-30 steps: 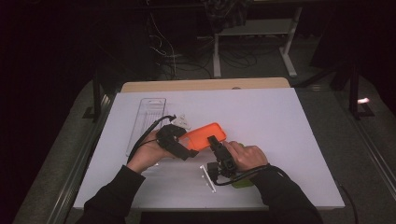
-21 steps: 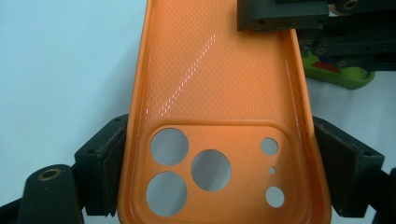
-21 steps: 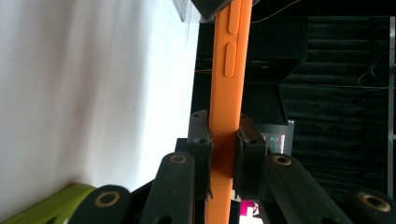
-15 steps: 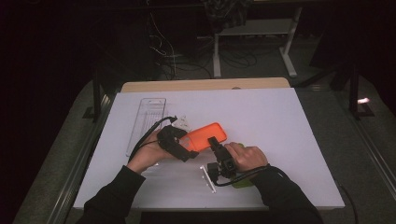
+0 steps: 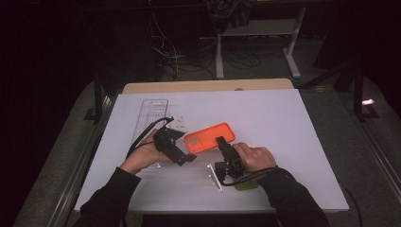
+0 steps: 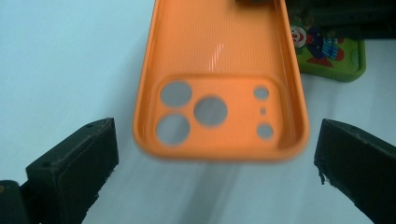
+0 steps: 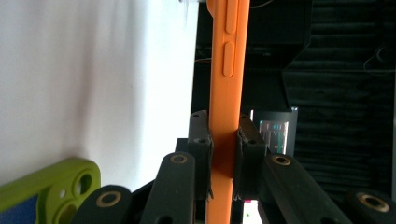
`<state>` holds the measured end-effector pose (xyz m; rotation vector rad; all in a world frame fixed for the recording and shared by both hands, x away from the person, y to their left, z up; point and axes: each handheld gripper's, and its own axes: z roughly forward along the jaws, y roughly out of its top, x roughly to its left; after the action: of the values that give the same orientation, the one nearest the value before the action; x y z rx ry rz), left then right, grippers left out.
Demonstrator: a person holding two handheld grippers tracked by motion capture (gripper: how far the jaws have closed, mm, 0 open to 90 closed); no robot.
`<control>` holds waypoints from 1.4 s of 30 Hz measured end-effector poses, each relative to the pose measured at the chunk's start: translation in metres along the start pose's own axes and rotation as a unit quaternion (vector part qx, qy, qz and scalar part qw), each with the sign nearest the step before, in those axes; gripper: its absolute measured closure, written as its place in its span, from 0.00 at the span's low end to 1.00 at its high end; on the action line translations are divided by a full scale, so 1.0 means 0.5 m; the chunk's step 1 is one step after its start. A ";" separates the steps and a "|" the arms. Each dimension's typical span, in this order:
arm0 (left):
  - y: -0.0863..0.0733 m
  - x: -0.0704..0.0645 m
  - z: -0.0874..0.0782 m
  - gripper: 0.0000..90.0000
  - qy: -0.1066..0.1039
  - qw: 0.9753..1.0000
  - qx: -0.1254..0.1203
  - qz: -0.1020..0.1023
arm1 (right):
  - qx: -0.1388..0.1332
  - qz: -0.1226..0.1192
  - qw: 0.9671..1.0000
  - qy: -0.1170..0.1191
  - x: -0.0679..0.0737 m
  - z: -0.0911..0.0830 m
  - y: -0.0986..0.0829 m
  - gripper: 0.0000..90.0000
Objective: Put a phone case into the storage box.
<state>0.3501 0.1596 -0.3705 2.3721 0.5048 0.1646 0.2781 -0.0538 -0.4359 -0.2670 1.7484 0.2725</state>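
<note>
So the orange case is a soft-looking, matte shell with rounded corners, lying near the middle of the white table. In the left gripper view its inside has fine ribbing and a raised camera block with three big round holes and a few small ones. The right gripper is clamped on one long edge of it, black pads pressing both sides of the thin wall, and you can see two slim side buttons further along that edge. The left gripper sits with jaws spread wide, one on each side of the case's camera end, not touching it.

A green case with a cartoon print lies by the right hand, same rounded shape, glossier. A clear plastic package sits at the far left of the table, and some small white bits lie near the right gripper.

The table top is smooth and plain, with a wooden edge at the far side. The room behind is dark, with cables on the floor and a white desk frame.
</note>
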 end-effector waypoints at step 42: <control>-0.017 0.011 -0.007 0.00 0.003 1.000 0.009 0.004 | 0.007 0.303 0.945 0.122 -0.063 0.007 -0.061 0.87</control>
<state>0.3513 0.1698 -0.3737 2.3931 0.5020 0.1722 0.2972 -0.0808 -0.4069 0.2717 2.0469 0.6937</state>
